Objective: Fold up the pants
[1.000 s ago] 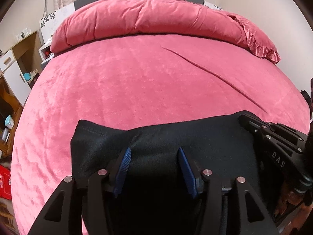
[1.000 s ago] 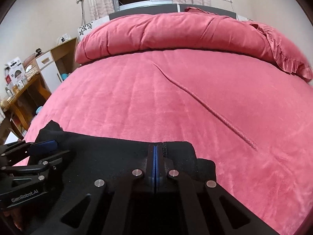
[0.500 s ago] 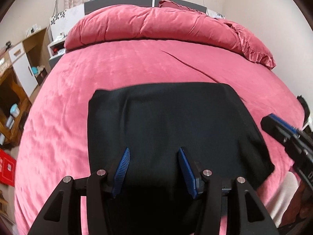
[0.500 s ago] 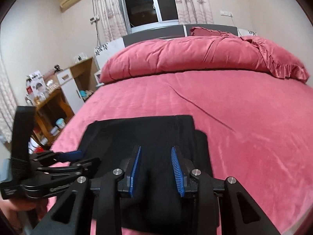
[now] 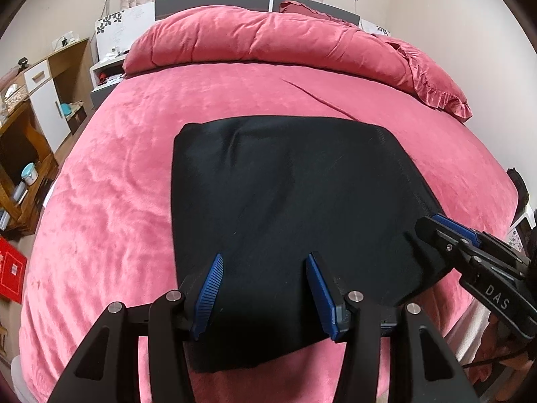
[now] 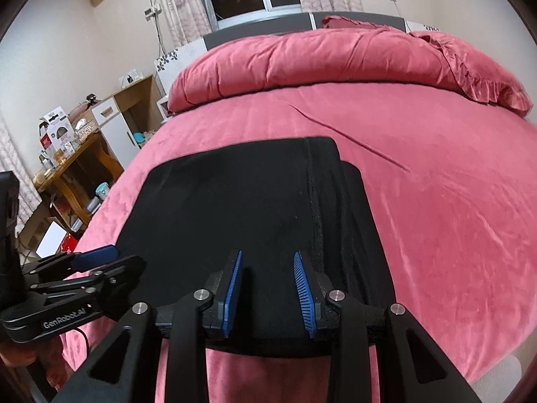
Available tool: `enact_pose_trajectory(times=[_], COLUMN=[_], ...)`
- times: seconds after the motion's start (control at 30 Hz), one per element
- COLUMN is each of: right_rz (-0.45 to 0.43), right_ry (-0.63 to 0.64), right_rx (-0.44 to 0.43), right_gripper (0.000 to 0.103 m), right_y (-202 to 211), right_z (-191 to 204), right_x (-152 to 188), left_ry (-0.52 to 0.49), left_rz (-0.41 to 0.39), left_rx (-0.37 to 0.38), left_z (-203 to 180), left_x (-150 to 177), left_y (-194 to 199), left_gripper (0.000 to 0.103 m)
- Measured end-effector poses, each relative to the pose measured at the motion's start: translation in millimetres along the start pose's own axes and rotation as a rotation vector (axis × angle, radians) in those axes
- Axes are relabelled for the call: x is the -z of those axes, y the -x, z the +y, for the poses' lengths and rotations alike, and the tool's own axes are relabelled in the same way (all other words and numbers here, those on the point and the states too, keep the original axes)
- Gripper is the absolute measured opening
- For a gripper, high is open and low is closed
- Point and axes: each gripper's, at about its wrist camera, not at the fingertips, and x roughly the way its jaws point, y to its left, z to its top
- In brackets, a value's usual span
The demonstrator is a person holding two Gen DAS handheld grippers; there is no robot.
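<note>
The black pants [image 5: 285, 184] lie folded into a flat rectangle on the pink bed [image 5: 117, 201], near its front edge. My left gripper [image 5: 265, 258] hovers open over the near left part of the pants, with nothing between its blue pads. My right gripper [image 6: 267, 254] hovers open over the near right part of the pants [image 6: 235, 201], where a seam and a lower layer show along the right side. Each gripper also shows in the other's view: the right gripper [image 5: 446, 228] at the pants' right corner, the left gripper [image 6: 100, 255] off their left edge.
A rolled pink duvet [image 5: 268, 40] and a frilled pillow [image 5: 436, 84] lie at the head of the bed. A wooden desk [image 6: 70, 168] and a white cabinet [image 5: 43, 100] with small items stand along the left. A long crease [image 6: 349, 141] crosses the bedcover beyond the pants.
The right gripper was shut on the pants' far edge and has opened and let go. Both grippers have drawn back toward the near edge, leaving the pants folded flat.
</note>
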Motion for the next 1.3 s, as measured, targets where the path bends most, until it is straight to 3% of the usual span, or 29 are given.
enact_pose_trajectory(times=[0.23,0.47,0.6,0.7,0.77,0.87,1.0,1.1,1.17,1.3], right_rz=[0.049,0.092,0.104,0.117,0.119,0.120,0.108,0.076,0.053,0.046], right_ry=[0.017,0.080,0.018,-0.056,-0.066,-0.054,-0.103,-0.163,-0.195,-0.323], right_rx=[0.034,0.101,0.126,0.098,0.094,0.100,0.056,0.023,0.107,0.061], right_gripper=[0.033,0.018,0.008,0.002,0.001,0.001,0.001,0.001,0.007,0.012], right_y=[-4.4,-5.6,0.4,1.0,0.1,-2.1,-0.4,7.7,13.1,15.3], right_z=[-2.0,-2.0,-18.1,-33.9,-35.6,-33.3,-40.7,-48.9,-58.3,-81.8], right_x=[4.2,12.3,11.6,14.0,13.7,13.6,14.9,16.4,15.4,20.6], left_ry=[-0.014,-0.101,-0.127,-0.155,-0.180,-0.209,-0.095,0.019,0.090,0.220], left_rz=[-0.005,-0.010,-0.004,0.006,0.006,-0.010,-0.077,-0.146,-0.167,-0.134], left_rx=[-0.003,-0.003,0.016,0.017,0.015,0.003,0.085,0.076,0.059,0.069], left_z=[4.3,0.3,-0.3,-5.9,-9.4,-13.6,7.3,32.3,49.3,78.6], left_x=[12.6,35.9,46.2,52.6,55.6,58.0,52.5,47.0,45.8,46.8], left_y=[4.6,9.0,10.8,8.4,6.9,8.7,24.2,36.9,39.0,29.5], left_gripper=[0.053,0.054,0.054,0.060,0.066,0.067,0.067,0.067,0.067,0.066])
